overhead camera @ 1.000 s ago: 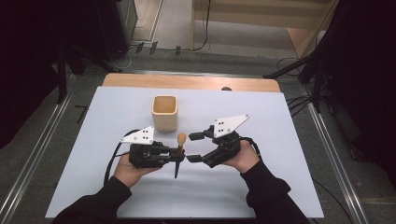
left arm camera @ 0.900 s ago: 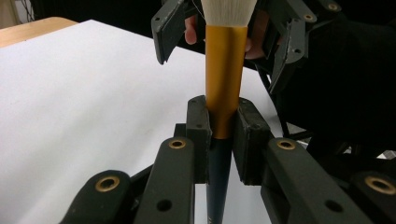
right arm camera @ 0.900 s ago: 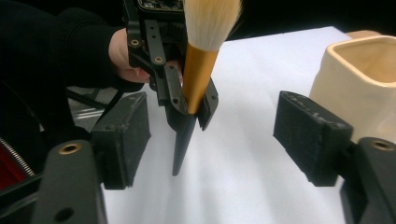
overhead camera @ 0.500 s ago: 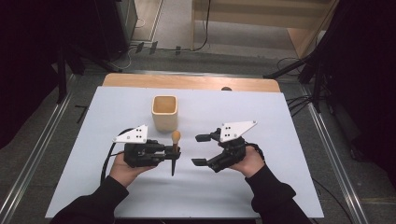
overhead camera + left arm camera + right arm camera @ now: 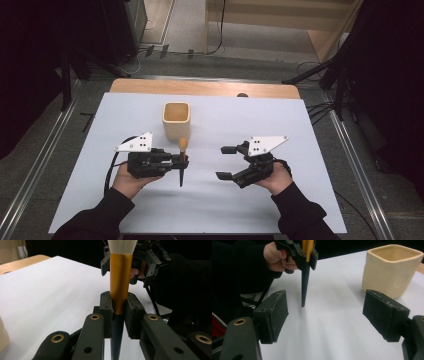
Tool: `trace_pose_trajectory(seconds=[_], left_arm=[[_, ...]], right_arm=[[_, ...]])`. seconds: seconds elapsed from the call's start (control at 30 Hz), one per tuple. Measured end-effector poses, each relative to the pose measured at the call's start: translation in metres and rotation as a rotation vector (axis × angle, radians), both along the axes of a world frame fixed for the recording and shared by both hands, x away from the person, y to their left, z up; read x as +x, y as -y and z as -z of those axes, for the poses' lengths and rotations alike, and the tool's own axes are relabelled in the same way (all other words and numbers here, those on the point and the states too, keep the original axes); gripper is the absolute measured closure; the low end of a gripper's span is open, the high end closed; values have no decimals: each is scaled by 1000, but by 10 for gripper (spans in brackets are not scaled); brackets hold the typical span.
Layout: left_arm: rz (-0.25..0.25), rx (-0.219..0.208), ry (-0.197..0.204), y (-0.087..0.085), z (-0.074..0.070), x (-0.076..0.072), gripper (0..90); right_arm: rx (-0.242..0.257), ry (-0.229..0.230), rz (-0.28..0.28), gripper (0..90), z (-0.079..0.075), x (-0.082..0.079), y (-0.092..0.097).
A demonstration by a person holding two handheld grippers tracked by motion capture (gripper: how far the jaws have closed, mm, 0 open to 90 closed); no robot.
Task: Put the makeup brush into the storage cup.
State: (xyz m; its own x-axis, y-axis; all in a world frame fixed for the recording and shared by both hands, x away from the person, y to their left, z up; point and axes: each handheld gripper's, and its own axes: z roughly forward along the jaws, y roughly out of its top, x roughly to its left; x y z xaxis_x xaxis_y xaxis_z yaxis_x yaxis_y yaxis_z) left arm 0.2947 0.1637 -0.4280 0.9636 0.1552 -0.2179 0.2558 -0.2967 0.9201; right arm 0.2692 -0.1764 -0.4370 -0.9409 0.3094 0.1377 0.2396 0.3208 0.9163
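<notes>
High view: the left gripper [image 5: 176, 162] is holding a makeup brush [image 5: 182, 161] upright above the white table [image 5: 300, 125], just in front of the cream cup [image 5: 176, 120]. The brush is standing with bristles up and its dark pointed handle aiming down. The right gripper [image 5: 226, 162] is sitting well apart to the right, its jaws having just been opening, and nothing is lying between them.

Left gripper view: the pads are clamping the brush [image 5: 120, 290] where the gold ferrule meets the dark handle. The white bristles are rising out of the top edge. The right gripper [image 5: 130, 262] is showing behind the brush.

Right gripper view: the two pads are standing wide apart with bare table between them. The brush [image 5: 305, 275] is hanging ahead in the left gripper [image 5: 297, 252], tip close over the table. The cup [image 5: 393, 268] is sitting to the right.

Judgement: the brush is looking light and stiff, with a smooth, tapering handle likely to slip; the bristles are soft and should not be squeezed. The ferrule is offering the firmest hold.
</notes>
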Motion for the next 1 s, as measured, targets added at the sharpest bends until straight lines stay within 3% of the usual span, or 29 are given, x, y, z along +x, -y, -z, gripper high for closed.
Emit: trace_pose_trajectory(seconds=[0.2, 0.5, 1.0], left_arm=[[-20, -15, 0, -9, -2, 1, 792], [-44, 0, 11, -23, -5, 4, 792], [-98, 4, 14, -45, -15, 12, 791]], right_arm=[[-9, -3, 17, 220, 3, -3, 8], [-1, 3, 46, 220, 5, -8, 19], [-9, 42, 92, 215, 10, -16, 35]])
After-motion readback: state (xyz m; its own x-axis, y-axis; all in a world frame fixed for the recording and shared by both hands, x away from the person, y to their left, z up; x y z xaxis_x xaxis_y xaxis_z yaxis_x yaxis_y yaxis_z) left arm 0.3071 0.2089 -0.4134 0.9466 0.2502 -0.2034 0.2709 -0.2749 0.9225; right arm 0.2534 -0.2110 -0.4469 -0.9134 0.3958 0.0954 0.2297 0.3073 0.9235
